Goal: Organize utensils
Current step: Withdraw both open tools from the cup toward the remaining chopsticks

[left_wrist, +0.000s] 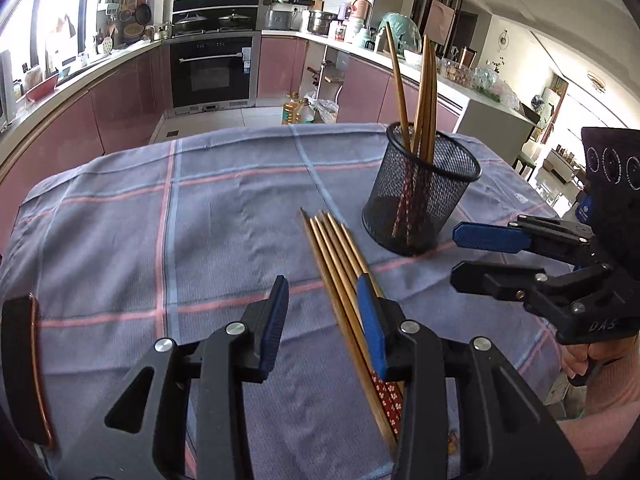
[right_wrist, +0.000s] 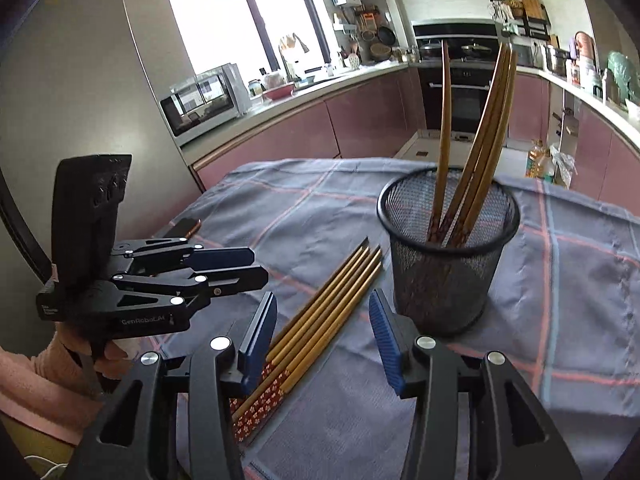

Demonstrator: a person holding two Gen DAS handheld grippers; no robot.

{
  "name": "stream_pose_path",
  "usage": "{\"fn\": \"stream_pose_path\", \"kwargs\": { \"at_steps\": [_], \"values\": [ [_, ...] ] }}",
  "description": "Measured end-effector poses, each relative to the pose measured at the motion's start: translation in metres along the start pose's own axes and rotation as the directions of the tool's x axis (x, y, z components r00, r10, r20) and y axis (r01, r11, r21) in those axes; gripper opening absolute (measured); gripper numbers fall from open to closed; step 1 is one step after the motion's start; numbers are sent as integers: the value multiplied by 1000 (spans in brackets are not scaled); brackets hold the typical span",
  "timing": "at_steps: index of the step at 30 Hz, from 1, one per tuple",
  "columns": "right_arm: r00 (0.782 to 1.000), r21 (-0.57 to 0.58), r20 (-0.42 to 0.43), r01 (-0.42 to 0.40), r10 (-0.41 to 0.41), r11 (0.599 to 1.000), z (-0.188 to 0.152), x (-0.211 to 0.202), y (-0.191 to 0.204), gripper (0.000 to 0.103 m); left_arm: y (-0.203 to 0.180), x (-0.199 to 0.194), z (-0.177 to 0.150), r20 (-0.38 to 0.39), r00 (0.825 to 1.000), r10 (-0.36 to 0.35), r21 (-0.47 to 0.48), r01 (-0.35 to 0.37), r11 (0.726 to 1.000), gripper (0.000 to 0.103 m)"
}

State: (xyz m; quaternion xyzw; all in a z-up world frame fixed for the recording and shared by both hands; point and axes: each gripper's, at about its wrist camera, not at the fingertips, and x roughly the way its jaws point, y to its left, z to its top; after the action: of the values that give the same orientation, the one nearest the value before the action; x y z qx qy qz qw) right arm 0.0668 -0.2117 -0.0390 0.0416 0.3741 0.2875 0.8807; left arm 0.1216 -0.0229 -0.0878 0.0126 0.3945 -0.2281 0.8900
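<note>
Here, the loose chopsticks (right_wrist: 320, 316) lie as a tight bundle of four or five flat on the checked cloth (right_wrist: 280, 208) covering the table. They are slender, golden-brown wood tapering to thin tips, and their thick ends carry a red band with a small pale flower pattern. In the right wrist view the bundle runs between the fingers of the right gripper (right_wrist: 324, 328), nearer its left finger, tips pointing away and to the right; the jaws stand partly open with neither pad pressing on the wood. In the left wrist view the same bundle (left_wrist: 340, 264) passes against or just under the right finger of the left gripper (left_wrist: 326, 320), whose jaws are likewise partly open and hold nothing.

The black mesh cup (right_wrist: 444, 264) stands upright just ahead and right of the right gripper, near the chopstick tips, and already holds several chopsticks (right_wrist: 476, 132) leaning on its rim. Ahead and left of the left gripper the cloth is bare as far as the table's far edge (left_wrist: 224, 134). The two grippers sit near each other, side by side. A flat dark object (left_wrist: 24, 364) lies on the cloth left of the left gripper.
</note>
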Motion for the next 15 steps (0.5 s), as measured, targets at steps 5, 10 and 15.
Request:
{"fn": "stream_pose_path", "kwargs": {
  "at_steps": [5, 10, 15],
  "values": [
    [998, 18, -58, 22, -20, 1000, -17, 20, 6, 46, -2, 12, -19, -55, 998, -14, -8, 14, 1000, 36],
    [996, 4, -74, 56, -56, 998, -25, 26, 9, 46, -7, 19, -29, -84, 996, -24, -12, 23, 1000, 38],
    [994, -14, -85, 74, -75, 997, -29, 30, 12, 46, -10, 22, -28, -90, 996, -21, -6, 20, 1000, 38]
  ]
}}
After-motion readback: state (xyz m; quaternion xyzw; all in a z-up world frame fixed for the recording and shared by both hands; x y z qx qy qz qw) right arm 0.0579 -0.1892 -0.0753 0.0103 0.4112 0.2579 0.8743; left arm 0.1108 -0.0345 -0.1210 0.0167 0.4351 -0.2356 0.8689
